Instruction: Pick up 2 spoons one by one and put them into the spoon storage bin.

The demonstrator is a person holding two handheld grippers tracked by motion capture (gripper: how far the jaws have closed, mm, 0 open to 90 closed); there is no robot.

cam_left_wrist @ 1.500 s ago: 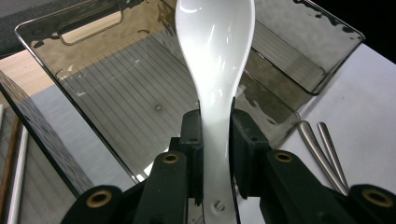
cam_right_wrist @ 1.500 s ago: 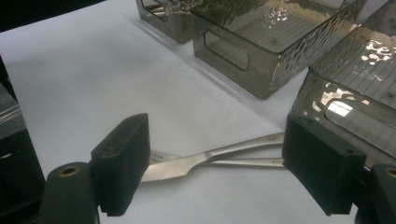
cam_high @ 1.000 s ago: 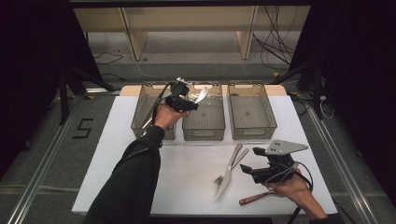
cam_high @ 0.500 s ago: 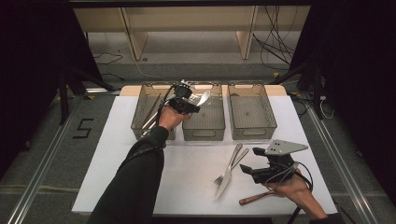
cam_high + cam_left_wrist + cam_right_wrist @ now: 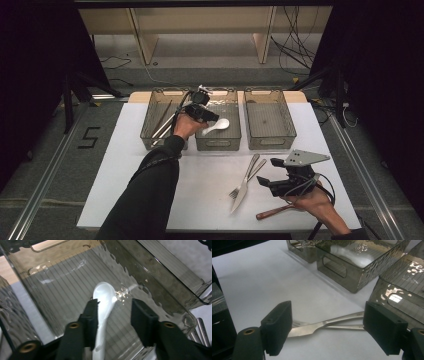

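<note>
My left gripper hovers over the middle clear bin. Its jaws have just been opening, and the white spoon lies loose between them on the bin floor. In the left gripper view the spoon rests against the left pad, while the right pad stands apart from it, so the gripper is open. My right gripper rests near the table's front right, open and empty. A steel knife and fork lie crossed just ahead of it; the right gripper view shows the knife between the wide jaws.
Three clear bins stand in a row at the back of the white table. The left bin holds long thin utensils; the right bin is bare. A wooden-handled utensil lies under the right hand.
The left gripper's jaws have opened and let the white spoon go. The spoon has dropped from the gripper into the middle bin. The right gripper has stayed put.
</note>
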